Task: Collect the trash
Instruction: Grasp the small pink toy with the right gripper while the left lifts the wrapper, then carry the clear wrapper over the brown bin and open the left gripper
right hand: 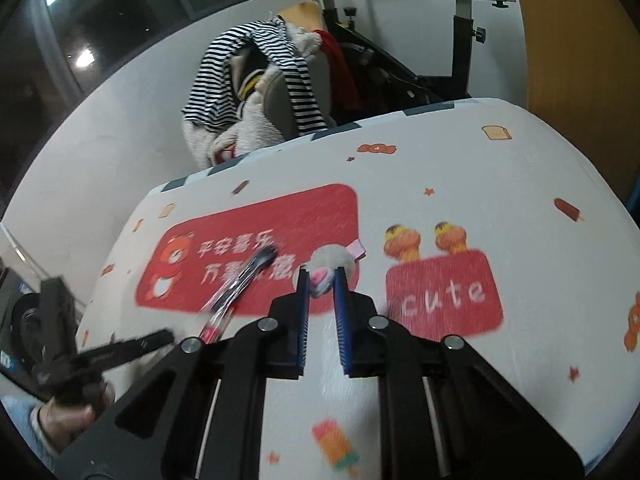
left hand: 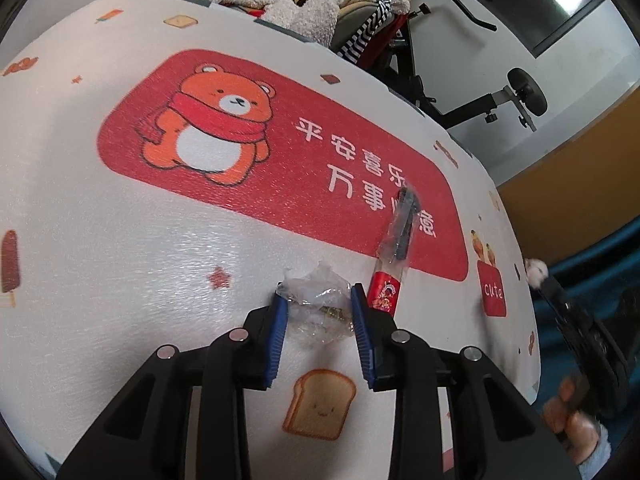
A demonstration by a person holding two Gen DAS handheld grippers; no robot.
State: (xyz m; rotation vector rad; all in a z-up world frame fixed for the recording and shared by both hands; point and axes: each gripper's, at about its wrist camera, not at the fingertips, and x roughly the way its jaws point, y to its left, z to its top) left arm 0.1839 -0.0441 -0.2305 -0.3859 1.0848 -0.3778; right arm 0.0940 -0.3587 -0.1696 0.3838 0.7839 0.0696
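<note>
In the left wrist view a crumpled clear plastic wrapper (left hand: 320,308) lies on the printed table cover (left hand: 120,220), and my left gripper (left hand: 318,296) is shut on it, with a blue pad on each side. Just right of it lies a black pen in a clear sleeve with a red label (left hand: 396,248). The right wrist view shows my right gripper (right hand: 322,276) shut on a small white fluffy ball with a pink patch (right hand: 330,266). The pen sleeve (right hand: 240,284) lies to its left. The other gripper (right hand: 120,348) shows blurred at the lower left, and a hand (right hand: 68,412) holds it.
Behind the table's far edge stands a chair piled with striped clothes and a fleece (right hand: 264,80). A black exercise bike (right hand: 460,40) is behind it. A wooden panel (right hand: 580,40) rises at the right. The table's right edge (left hand: 532,320) drops to a dark floor.
</note>
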